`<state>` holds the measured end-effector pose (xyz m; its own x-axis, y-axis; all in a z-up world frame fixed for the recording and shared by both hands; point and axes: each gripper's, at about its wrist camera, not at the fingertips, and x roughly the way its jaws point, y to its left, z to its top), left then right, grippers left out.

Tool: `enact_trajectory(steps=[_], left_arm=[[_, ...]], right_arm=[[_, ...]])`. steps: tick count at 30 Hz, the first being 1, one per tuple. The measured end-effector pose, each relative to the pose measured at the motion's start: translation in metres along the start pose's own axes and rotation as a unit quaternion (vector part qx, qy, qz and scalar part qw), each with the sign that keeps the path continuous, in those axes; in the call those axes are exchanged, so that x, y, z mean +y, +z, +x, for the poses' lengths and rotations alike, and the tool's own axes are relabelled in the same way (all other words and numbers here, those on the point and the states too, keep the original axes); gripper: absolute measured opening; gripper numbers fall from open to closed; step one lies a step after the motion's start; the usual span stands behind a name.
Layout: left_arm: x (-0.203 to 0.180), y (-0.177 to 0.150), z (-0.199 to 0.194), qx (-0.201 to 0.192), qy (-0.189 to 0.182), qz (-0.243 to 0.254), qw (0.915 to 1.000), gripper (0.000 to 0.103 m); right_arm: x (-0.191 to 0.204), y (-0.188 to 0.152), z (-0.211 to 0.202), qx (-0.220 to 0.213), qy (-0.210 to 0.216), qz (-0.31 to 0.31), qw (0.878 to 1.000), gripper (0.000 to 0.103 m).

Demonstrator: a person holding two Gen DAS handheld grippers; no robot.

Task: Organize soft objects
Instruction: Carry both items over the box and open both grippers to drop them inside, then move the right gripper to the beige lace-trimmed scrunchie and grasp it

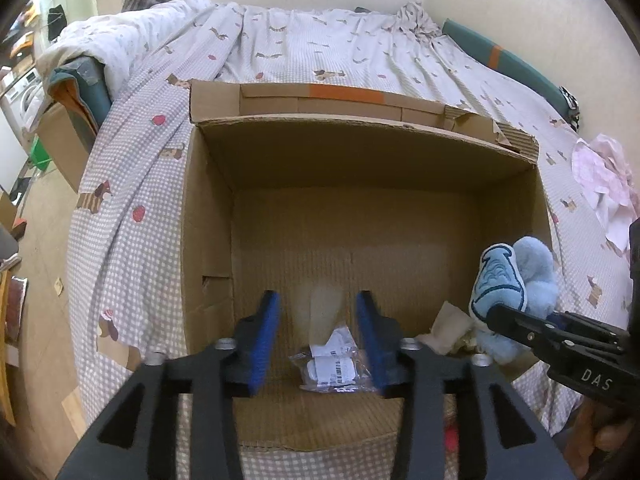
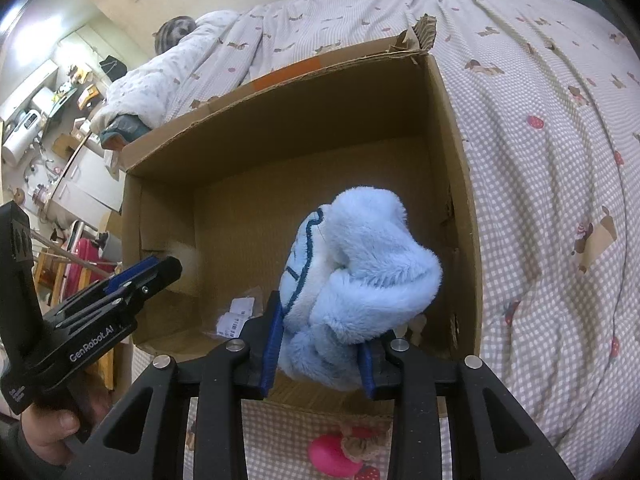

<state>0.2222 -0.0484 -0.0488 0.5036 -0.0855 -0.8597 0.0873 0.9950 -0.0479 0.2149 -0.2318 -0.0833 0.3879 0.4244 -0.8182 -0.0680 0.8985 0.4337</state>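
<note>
An open cardboard box [image 1: 208,216] stands on the bed. My left gripper [image 1: 318,300] is over its near side, open, with a pale blurred thing [image 1: 320,312] in the gap between the blue pads and touching neither. Below it on the box floor lies a clear plastic bag with white labels [image 1: 332,364]. My right gripper [image 2: 320,340] is shut on a light blue plush toy [image 2: 360,264] and holds it above the box's right half. In the left wrist view the plush toy [image 1: 520,276] hangs at the box's right wall.
The bed cover [image 2: 560,160] is grey-checked with dog prints. Crumpled brown paper [image 1: 448,324] lies in the box's right corner. A pink and red soft toy [image 2: 340,456] lies before the box. Pink-white cloth [image 1: 600,184] lies at the right. A bunched duvet [image 1: 120,40] is at the far left.
</note>
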Motion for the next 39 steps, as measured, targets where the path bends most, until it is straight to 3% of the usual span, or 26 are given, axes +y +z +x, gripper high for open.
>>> enact_trajectory(steps=[1, 3, 10, 15, 23, 30, 39], left_arm=[[0.000, 0.000, -0.001, -0.003, 0.002, -0.001, 1.0000, 0.063], [0.000, 0.001, -0.005, -0.011, 0.004, -0.005, 0.9999, 0.069], [0.000, 0.000, -0.003, -0.004, 0.011, -0.003, 0.9999, 0.069], [0.000, -0.001, -0.006, -0.008, 0.014, -0.002, 0.9999, 0.069], [0.004, -0.001, -0.010, -0.012, 0.016, -0.009, 0.9998, 0.069], [0.010, -0.004, -0.019, -0.017, 0.020, -0.019, 0.9995, 0.069], [0.021, -0.006, -0.042, -0.036, 0.014, -0.041, 0.9984, 0.069]], right_arm=[[0.000, 0.000, 0.000, 0.000, 0.001, 0.001, 1.000, 0.035], [0.000, 0.000, 0.000, -0.001, 0.002, 0.001, 1.000, 0.036], [0.001, 0.001, -0.003, -0.011, 0.012, -0.001, 1.000, 0.043], [0.001, 0.003, -0.010, -0.030, 0.023, 0.007, 0.999, 0.075], [0.001, 0.003, -0.017, -0.047, 0.001, 0.002, 0.999, 0.083], [0.013, -0.002, -0.026, -0.070, -0.022, -0.028, 0.997, 0.102], [0.014, -0.010, -0.036, -0.078, -0.027, -0.029, 0.996, 0.103]])
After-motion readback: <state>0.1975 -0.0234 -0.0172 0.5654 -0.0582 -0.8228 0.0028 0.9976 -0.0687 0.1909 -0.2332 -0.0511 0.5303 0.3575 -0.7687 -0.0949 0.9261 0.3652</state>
